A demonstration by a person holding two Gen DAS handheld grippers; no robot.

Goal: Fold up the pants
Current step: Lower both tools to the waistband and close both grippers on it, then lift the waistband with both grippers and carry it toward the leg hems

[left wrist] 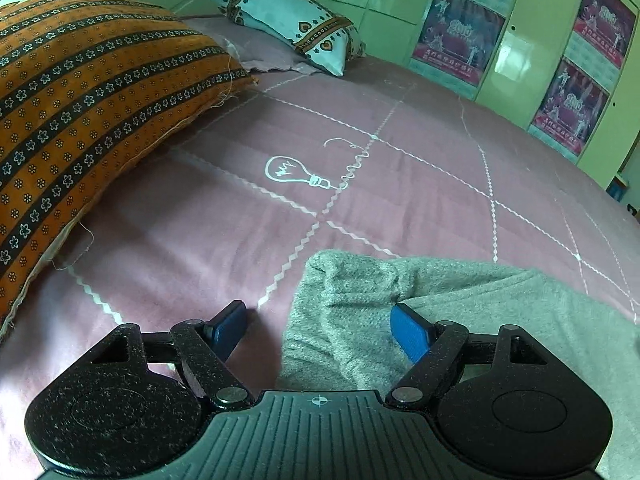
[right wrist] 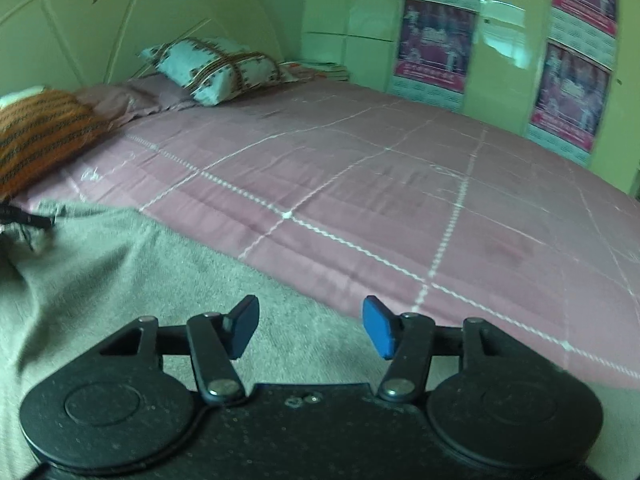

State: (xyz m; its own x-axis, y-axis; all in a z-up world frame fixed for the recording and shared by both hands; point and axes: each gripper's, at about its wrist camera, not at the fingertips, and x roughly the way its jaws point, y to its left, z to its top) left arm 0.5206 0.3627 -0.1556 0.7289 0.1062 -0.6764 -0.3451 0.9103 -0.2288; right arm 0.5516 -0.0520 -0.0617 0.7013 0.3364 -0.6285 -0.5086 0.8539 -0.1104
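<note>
Grey fleece pants [left wrist: 460,320] lie on the pink bedsheet [left wrist: 224,216]. In the left wrist view my left gripper [left wrist: 320,330] is open, low over the pants' bunched left end; its right blue pad rests against the cloth, its left pad is over bare sheet. In the right wrist view the pants [right wrist: 120,280] spread across the lower left, with a dark drawstring [right wrist: 28,220] at the far left. My right gripper [right wrist: 310,330] is open above the pants' edge and holds nothing.
An orange patterned pillow [left wrist: 80,120] lies at the left, a white patterned pillow [left wrist: 292,20] at the headboard. Green wardrobe doors with posters [left wrist: 568,60] stand along the bed's far side. The pink sheet [right wrist: 400,200] stretches ahead and right.
</note>
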